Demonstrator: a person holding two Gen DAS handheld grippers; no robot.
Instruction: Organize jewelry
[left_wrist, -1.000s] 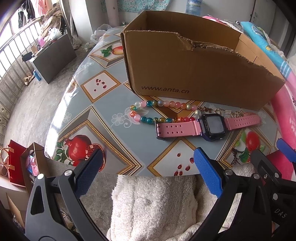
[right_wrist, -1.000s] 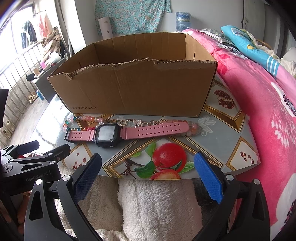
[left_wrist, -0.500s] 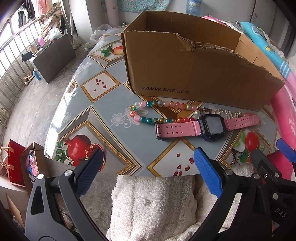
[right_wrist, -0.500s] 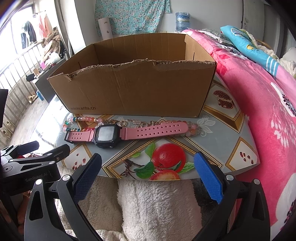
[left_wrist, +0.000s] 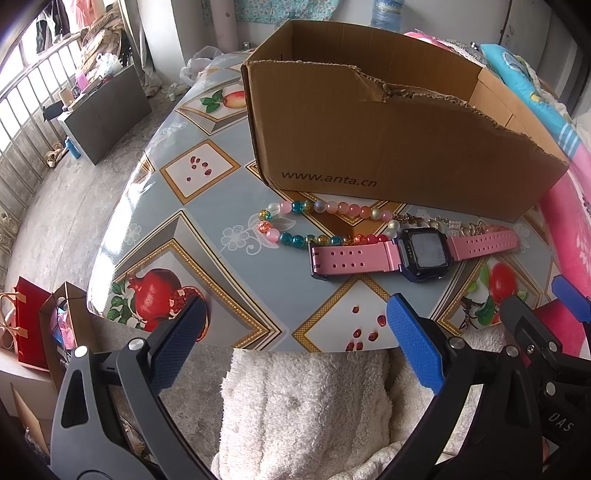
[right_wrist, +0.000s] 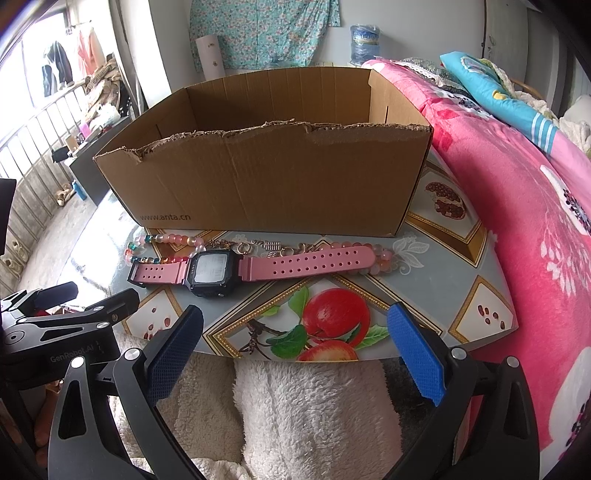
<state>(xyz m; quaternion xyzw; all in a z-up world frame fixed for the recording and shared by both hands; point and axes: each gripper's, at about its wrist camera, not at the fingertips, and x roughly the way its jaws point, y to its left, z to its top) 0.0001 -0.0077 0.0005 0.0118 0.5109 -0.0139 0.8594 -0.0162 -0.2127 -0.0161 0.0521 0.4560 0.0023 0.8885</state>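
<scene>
A pink-strapped digital watch (left_wrist: 413, 253) (right_wrist: 255, 267) lies flat on the table in front of an open cardboard box (left_wrist: 388, 147) (right_wrist: 273, 177). A string of coloured beads (left_wrist: 306, 221) (right_wrist: 162, 243) and a small metal chain (right_wrist: 269, 247) lie between watch and box; pale pink beads (right_wrist: 376, 258) sit by the strap's right end. My left gripper (left_wrist: 291, 343) is open and empty, at the table's near edge, left of the watch. My right gripper (right_wrist: 295, 343) is open and empty, at the near edge, right of the watch.
The round table (left_wrist: 192, 206) (right_wrist: 436, 266) has a fruit-patterned cloth. A white fluffy fabric (left_wrist: 303, 406) (right_wrist: 317, 413) lies below both grippers. A pink blanket (right_wrist: 517, 206) borders the table's right side. Bags (left_wrist: 33, 332) stand on the floor at left.
</scene>
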